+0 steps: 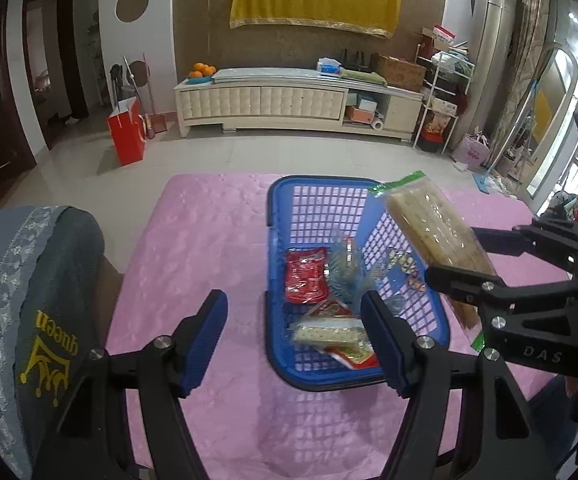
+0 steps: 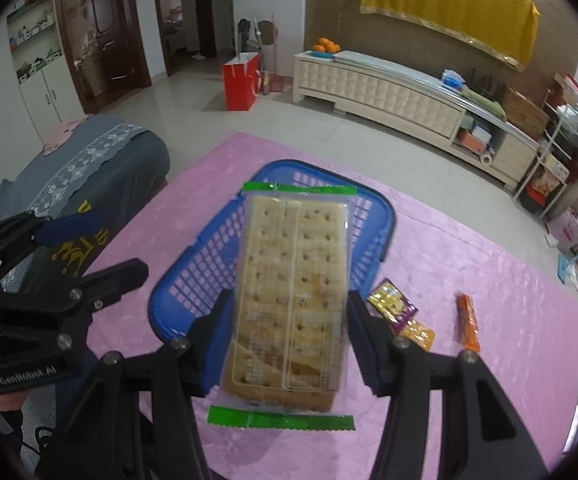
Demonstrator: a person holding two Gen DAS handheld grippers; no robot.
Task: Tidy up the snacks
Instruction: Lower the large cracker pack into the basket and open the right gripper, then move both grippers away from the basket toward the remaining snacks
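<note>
Left gripper: jaws wide apart, nothing held, above pink tablecloth beside blue basket. Basket holds roughly four packets, red packet clearest. Right gripper: jaws clamped on one cracker pack, over basket. Three loose snacks on cloth: purple-yellow packet, orange packet, orange bar.
</note>
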